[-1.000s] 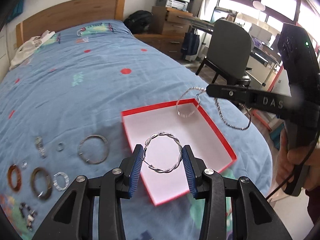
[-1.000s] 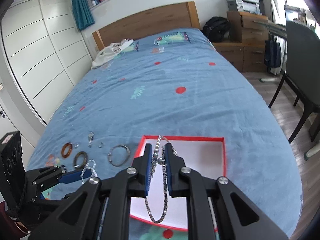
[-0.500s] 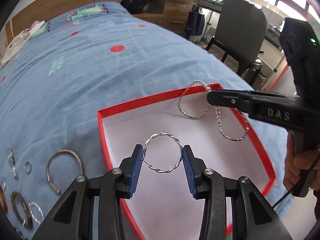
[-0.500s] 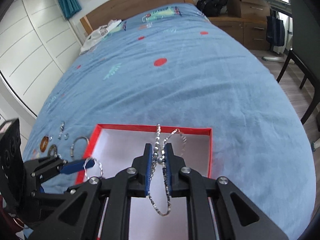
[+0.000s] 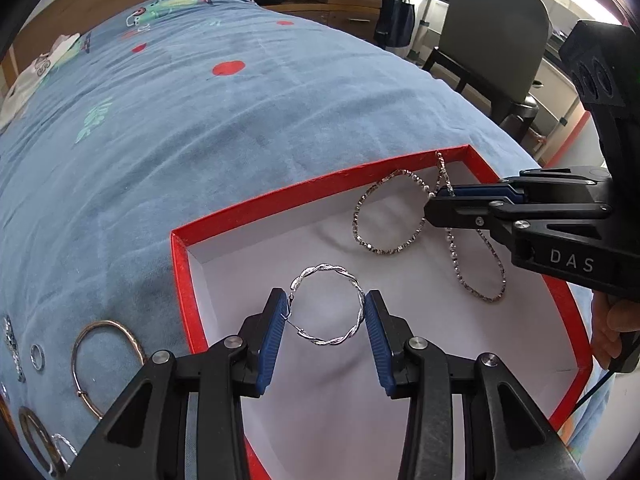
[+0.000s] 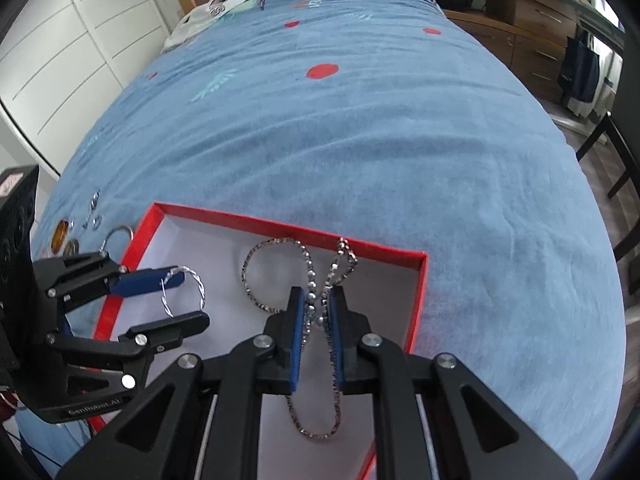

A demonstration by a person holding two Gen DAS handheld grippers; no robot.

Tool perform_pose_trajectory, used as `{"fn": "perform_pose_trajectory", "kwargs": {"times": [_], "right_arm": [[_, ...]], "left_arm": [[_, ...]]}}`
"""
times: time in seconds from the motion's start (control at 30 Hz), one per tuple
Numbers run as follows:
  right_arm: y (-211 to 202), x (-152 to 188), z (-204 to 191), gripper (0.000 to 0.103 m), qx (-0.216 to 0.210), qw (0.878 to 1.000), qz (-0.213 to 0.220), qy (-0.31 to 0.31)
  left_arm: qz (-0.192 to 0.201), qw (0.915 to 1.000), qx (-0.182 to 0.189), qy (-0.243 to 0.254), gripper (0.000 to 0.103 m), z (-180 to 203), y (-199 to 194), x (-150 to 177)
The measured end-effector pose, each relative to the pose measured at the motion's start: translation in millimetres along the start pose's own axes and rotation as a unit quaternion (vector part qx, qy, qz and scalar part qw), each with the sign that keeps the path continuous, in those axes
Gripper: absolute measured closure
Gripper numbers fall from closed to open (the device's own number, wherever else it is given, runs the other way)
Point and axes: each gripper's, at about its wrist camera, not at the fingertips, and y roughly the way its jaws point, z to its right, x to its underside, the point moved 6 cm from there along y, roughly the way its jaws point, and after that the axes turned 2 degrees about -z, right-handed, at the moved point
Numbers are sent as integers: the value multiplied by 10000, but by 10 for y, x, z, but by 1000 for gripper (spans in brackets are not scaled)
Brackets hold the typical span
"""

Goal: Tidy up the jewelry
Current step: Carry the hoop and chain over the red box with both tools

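Left tongs (image 5: 325, 314) grip a twisted silver hoop (image 5: 327, 308) edge to edge; right tongs (image 6: 319, 312) pinch a beaded silver chain (image 6: 280, 276), looped above the red box (image 5: 181, 264).

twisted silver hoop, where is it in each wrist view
Left wrist view: the twisted silver hoop sits low center, pinched between the left gripper's blue pads.
Right wrist view: the hoop is at mid left, in that gripper.
Shared landmark: the red box beneath it.
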Motion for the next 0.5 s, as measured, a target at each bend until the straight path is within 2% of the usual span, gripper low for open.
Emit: {"fn": "perform_pose_trajectory", "kwargs": {"times": [0.33, 0.5], "right_arm": [[35, -54, -59, 90, -11, 9994, 16, -353], [54, -62, -86, 90, 89, 9984, -82, -549]], "left_arm": [[-37, 9996, -294, 42, 61, 7, 75, -5], [-55, 9996, -272, 46, 61, 0, 78, -11]]}}
